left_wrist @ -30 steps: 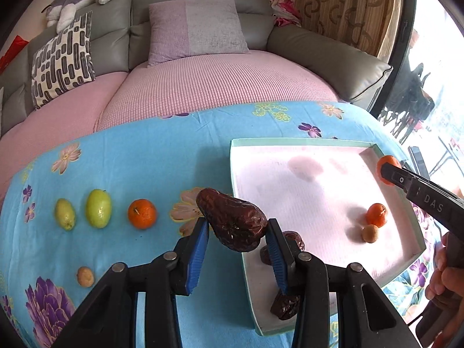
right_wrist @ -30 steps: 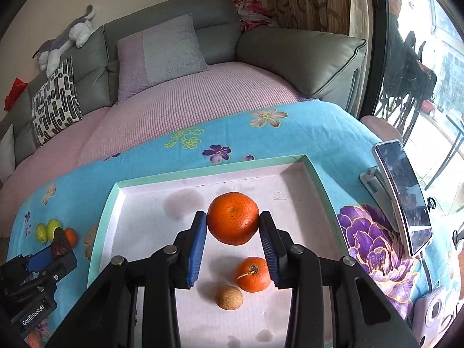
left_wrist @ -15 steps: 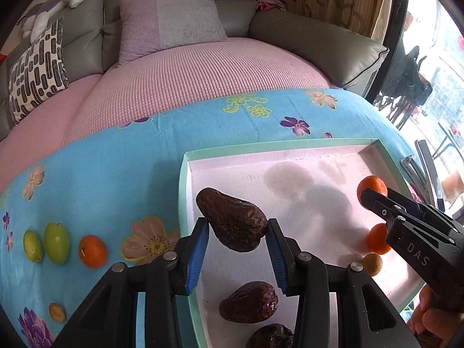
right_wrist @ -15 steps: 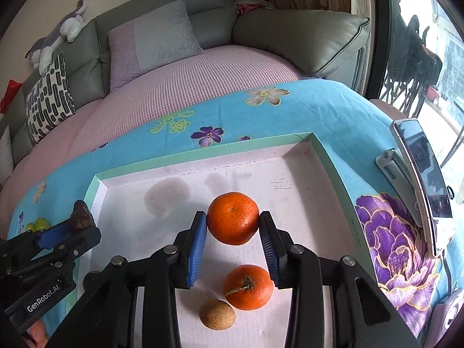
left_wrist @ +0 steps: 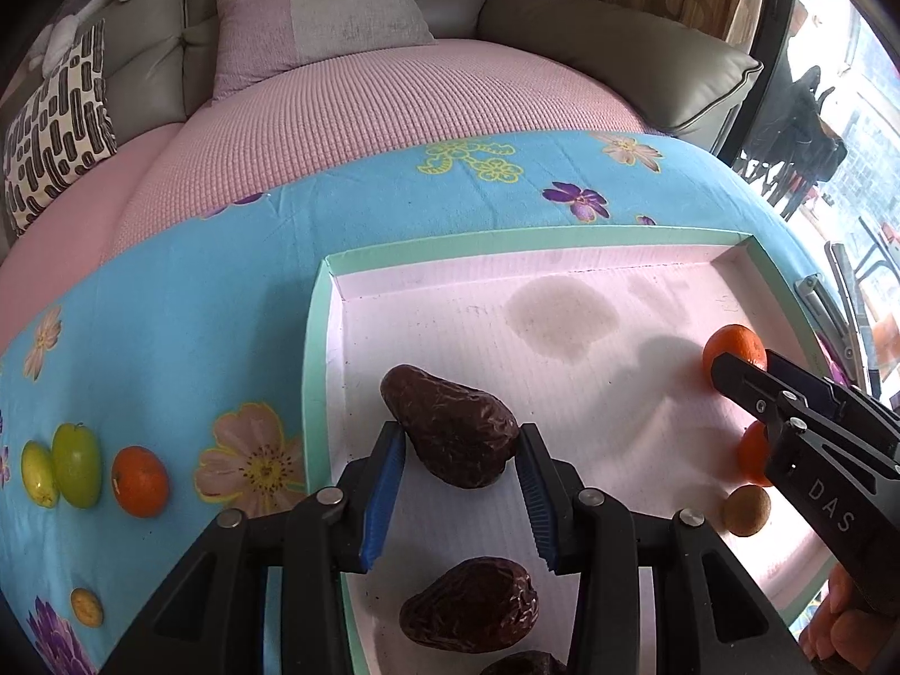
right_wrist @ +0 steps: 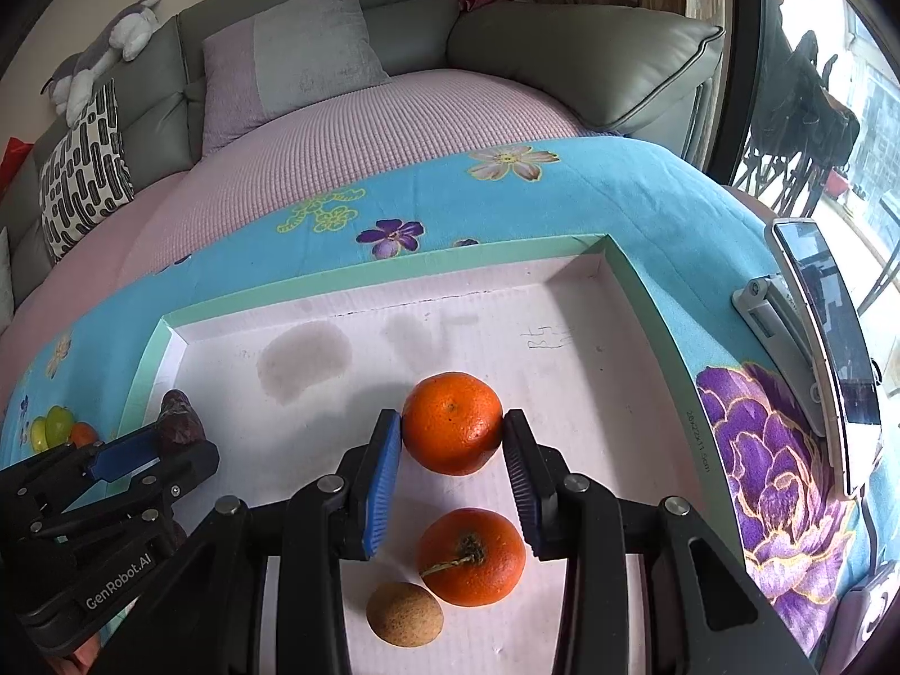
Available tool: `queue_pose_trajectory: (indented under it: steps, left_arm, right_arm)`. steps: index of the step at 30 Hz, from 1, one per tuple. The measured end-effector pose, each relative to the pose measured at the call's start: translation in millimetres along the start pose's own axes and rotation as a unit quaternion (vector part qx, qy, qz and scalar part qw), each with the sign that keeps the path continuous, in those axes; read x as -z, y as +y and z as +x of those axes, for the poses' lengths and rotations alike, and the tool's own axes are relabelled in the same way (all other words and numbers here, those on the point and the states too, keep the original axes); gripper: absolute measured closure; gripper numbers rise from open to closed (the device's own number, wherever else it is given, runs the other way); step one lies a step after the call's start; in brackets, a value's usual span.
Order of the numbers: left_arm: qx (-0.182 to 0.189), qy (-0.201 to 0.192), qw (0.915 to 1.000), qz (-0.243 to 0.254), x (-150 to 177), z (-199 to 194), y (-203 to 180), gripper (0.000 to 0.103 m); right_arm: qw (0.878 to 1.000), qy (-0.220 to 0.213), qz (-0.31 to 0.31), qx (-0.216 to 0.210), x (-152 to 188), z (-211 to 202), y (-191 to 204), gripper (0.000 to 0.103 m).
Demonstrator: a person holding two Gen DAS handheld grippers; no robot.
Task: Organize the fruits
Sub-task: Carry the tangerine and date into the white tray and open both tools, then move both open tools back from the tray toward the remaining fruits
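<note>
Left wrist view shows the left gripper (left_wrist: 458,481) with its blue-padded jaws closed on a dark brown wrinkled date-like fruit (left_wrist: 450,433), held in the lower centre of the frame over the left part of the shallow white tray with mint-green rim (left_wrist: 318,349). At the right edge of this view the right gripper (left_wrist: 737,371) carries the white letters "DAS" on its black body, and it holds a round orange mandarin (left_wrist: 731,346). A second wrinkled brown fruit (left_wrist: 469,604) lies on the tray floor below the held one. Outside the tray, at the left side of the frame, two yellow-green oval fruits (left_wrist: 62,472) and a small orange mandarin (left_wrist: 139,481) lie in a row on the blue flowered cloth (left_wrist: 185,304). Right wrist view shows the right gripper's jaws closed on the mandarin, which has a pitted, bright skin and sits in the centre of the frame above the tray floor. Below it, another orange mandarin with a dry stem (right_wrist: 471,557) and a small tan round fruit (right_wrist: 404,614) rest on the tray, touching each other. On the left gripper, lower left of this view, the words "GenRobot.AI" can be read. Small handwriting marks the tray floor near its upper right corner, and tiny print runs along the right rim, but I cannot read either. A phone on a stand (right_wrist: 815,337) is at the right edge.
</note>
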State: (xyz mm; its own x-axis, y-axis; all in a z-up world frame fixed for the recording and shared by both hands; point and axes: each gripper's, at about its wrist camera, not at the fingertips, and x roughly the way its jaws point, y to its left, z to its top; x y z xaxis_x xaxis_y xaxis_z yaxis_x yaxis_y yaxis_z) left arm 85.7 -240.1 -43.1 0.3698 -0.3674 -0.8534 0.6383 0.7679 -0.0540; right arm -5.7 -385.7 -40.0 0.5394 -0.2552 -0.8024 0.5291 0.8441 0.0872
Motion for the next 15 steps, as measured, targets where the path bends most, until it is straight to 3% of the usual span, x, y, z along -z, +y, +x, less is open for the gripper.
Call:
queue_pose_trajectory:
  steps: [5,8,10,13,15]
  left_arm:
    - [0.0,0.005,1.0,-0.001,0.4,-1.5,-0.1,0.059]
    - [0.001,0.004,1.0,0.0,0.2,-5.1,-1.9,0.052]
    - [0.001,0.001,1.0,-0.005,0.8,-10.6,-1.5,0.043]
    - [0.007,-0.004,0.9999,-0.014,1.9,-21.2,-1.0,0.043]
    - [0.004,-0.014,0.9998,-0.015,2.4,-29.8,-1.3,0.035]
  right_arm:
    - [1.0,0.006,-0.007,0.006,-0.6,-0.3,2.7,0.063]
    - [1.0,0.011,-0.007,0.007,-1.6,1.1,2.5,0.062]
    - [1.0,0.013,-0.003,0.012,-1.7,2.0,1.4,0.05]
    - [1.0,0.017,0.0,0.014,-0.7,3.9,-0.3,0.045]
    - [1.0,0.022,0.003,0.015,0.2,5.0,-1.6,0.038]
